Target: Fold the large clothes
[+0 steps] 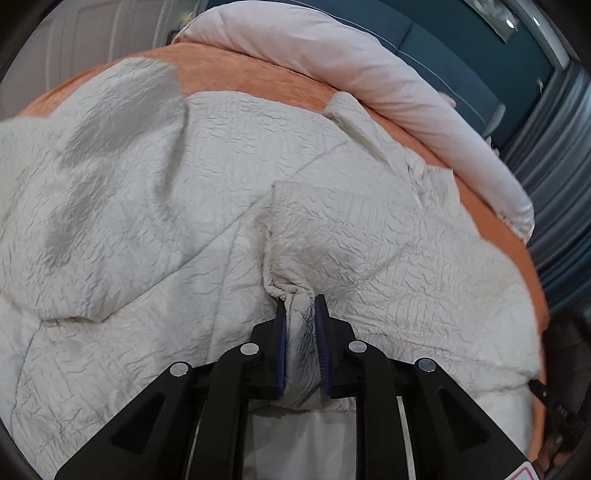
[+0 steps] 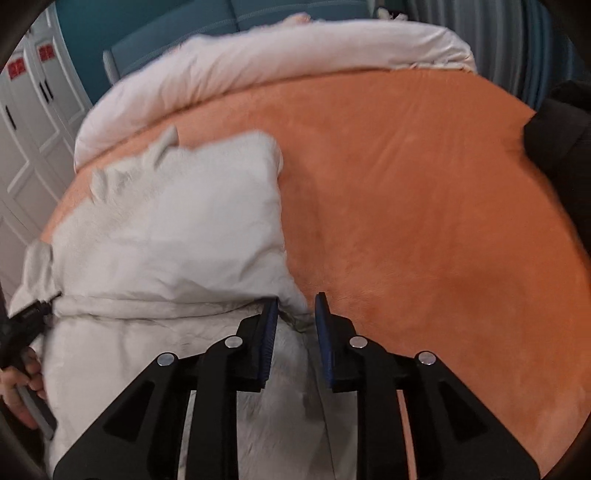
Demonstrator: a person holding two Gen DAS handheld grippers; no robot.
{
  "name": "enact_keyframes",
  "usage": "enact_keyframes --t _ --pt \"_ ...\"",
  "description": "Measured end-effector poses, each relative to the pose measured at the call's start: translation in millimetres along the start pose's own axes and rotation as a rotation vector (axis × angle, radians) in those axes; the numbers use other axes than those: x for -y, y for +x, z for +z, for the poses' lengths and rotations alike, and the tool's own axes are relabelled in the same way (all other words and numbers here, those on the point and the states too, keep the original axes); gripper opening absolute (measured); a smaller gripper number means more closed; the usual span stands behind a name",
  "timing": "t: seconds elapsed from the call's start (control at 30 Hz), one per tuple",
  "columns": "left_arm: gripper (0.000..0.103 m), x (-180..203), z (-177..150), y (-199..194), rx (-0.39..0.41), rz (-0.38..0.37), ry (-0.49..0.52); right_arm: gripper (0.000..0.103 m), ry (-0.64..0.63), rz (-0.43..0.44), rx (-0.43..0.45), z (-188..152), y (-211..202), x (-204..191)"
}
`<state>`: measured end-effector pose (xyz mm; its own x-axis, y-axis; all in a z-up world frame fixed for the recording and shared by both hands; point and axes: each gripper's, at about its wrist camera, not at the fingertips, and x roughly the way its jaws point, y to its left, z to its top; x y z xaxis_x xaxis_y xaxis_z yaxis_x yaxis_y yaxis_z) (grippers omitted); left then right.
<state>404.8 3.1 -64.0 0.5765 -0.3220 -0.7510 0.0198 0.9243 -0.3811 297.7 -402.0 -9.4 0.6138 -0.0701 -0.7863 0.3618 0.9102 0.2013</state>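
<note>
Bedroom: wide bed under an orange sheet (image 2: 424,192), a rolled pale pink duvet (image 1: 388,85) along the far edge, teal upholstered headboard (image 2: 177,22) behind it, white panelled wardrobe doors (image 2: 26,122) at the left of the right wrist view. Spread across the near part of the sheet, a large off-white quilted coat (image 1: 177,206), crinkled fabric with stitched seams, one flap turned over the body and a ribbed cuff or hem lying near the middle.

Left gripper (image 1: 301,301): black fingers with blue pads, narrowly parted and pinching a bunched, twisted fold of the coat that runs back between the pads toward the camera. Seen again at the far left of the right wrist view, gripped by a hand (image 2: 22,384), its tip at the coat's edge.

Right gripper (image 2: 295,299): blue pads narrowly apart, poised over the coat's right-hand edge where it meets the bare orange sheet. White fabric visible in the gap below, but no telling whether the pads press on it; view slightly blurred. Dark garment or sleeve (image 2: 565,147) at the right rim.
</note>
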Motion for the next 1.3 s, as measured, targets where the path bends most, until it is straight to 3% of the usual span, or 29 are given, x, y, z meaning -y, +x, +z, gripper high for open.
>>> enact_keyframes --t 0.07,0.13,0.27,0.4,0.63,0.77,0.8,0.87,0.93,1.07,1.17,1.3 --pt "0.023 0 2 -10 0.010 0.015 -0.022 0.021 0.027 0.009 0.094 7 -24 4" --pt "0.024 -1 2 -23 0.029 0.020 -0.041 0.021 0.031 0.064 0.132 19 -33 -5" --pt "0.026 -6 -1 -10 0.000 0.076 -0.016 0.018 -0.072 0.086 0.069 35 3 -42" --pt "0.028 -11 -5 -5 0.026 0.065 -0.035 0.014 -0.074 0.012 -0.075 7 70 -42" --pt "0.028 -16 -6 0 0.052 0.035 -0.045 0.014 -0.082 -0.005 -0.033 -2 73 -41" --pt "0.027 -36 -3 -36 0.038 -0.005 -0.168 0.019 -0.064 -0.034 -0.025 -2 37 -44" --pt "0.029 -47 -2 -56 0.071 -0.028 -0.215 0.024 -0.064 -0.022 -0.004 -4 21 -46" --pt "0.057 -81 3 -99 0.156 -0.056 -0.282 0.035 -0.078 -0.004 0.040 -22 -16 -48" --pt "0.067 -125 11 -133 0.230 0.037 -0.345 0.038 -0.098 0.001 0.060 -43 -44 -51" --pt "0.067 -228 37 -166 0.265 0.184 -0.507 0.039 -0.137 -0.029 0.038 -81 -78 -58" --pt "0.067 -295 55 -178 0.301 0.228 -0.635 0.039 -0.138 -0.030 0.004 -104 -95 -66" --pt "0.065 -350 78 -170 0.298 0.254 -0.751 0.039 -0.176 0.021 -0.050 -125 -107 -92"
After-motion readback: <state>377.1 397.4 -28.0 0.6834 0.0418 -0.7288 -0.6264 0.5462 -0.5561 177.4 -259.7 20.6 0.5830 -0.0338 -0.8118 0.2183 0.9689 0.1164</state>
